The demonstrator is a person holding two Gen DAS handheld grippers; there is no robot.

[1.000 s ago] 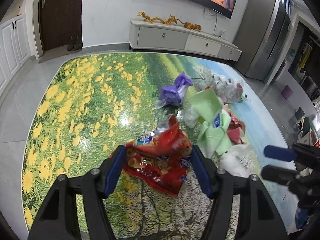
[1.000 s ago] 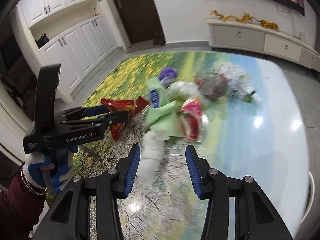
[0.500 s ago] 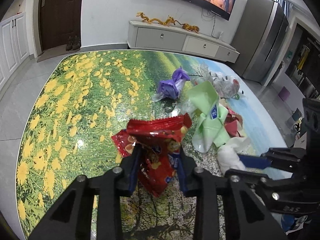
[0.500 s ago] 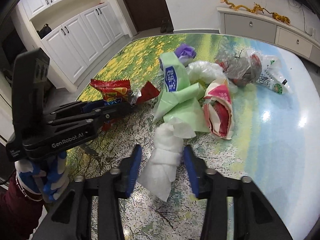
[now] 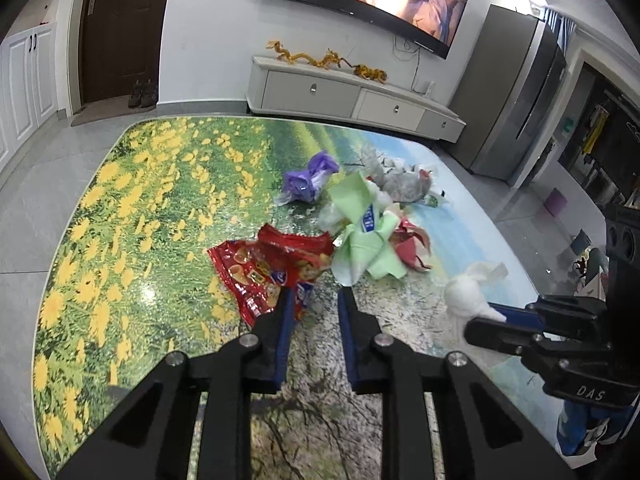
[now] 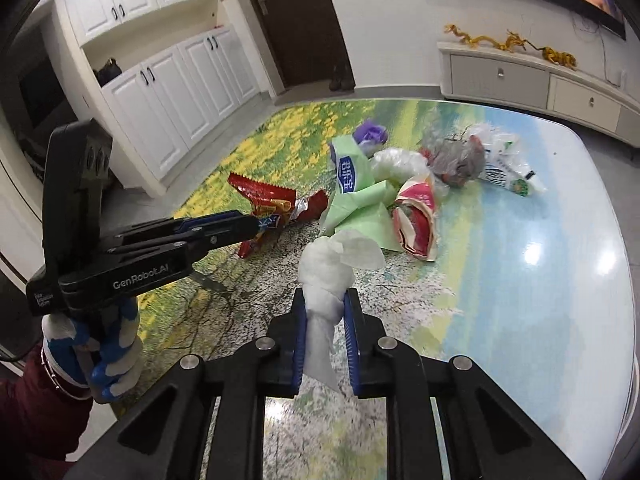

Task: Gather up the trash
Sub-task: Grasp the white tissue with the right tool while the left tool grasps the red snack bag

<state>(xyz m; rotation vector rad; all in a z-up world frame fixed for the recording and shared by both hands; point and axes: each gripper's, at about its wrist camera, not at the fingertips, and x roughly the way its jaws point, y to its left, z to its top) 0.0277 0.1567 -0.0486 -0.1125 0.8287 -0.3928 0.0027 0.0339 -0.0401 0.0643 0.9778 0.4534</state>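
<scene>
My left gripper (image 5: 314,300) is shut on the near corner of a red snack bag (image 5: 272,266), held above the table; the bag also shows in the right wrist view (image 6: 266,200). My right gripper (image 6: 324,300) is shut on a crumpled white tissue wad (image 6: 326,272), lifted off the table; it also shows in the left wrist view (image 5: 470,290). A pile of trash stays on the table: a green wrapper (image 5: 364,236), a red and white wrapper (image 6: 414,216), a purple bag (image 5: 306,176) and a clear plastic bag (image 6: 460,156).
The table (image 5: 140,216) has a glossy flower and landscape print. A white TV cabinet (image 5: 352,98) stands against the far wall. White cupboards (image 6: 168,92) and a dark door (image 6: 300,20) lie beyond the table's left side. A grey fridge (image 5: 516,92) stands at the right.
Both grippers closed from open: the left on the red snack bag, the right on the white tissue. Both pulled back and lifted their items away from the trash pile.
</scene>
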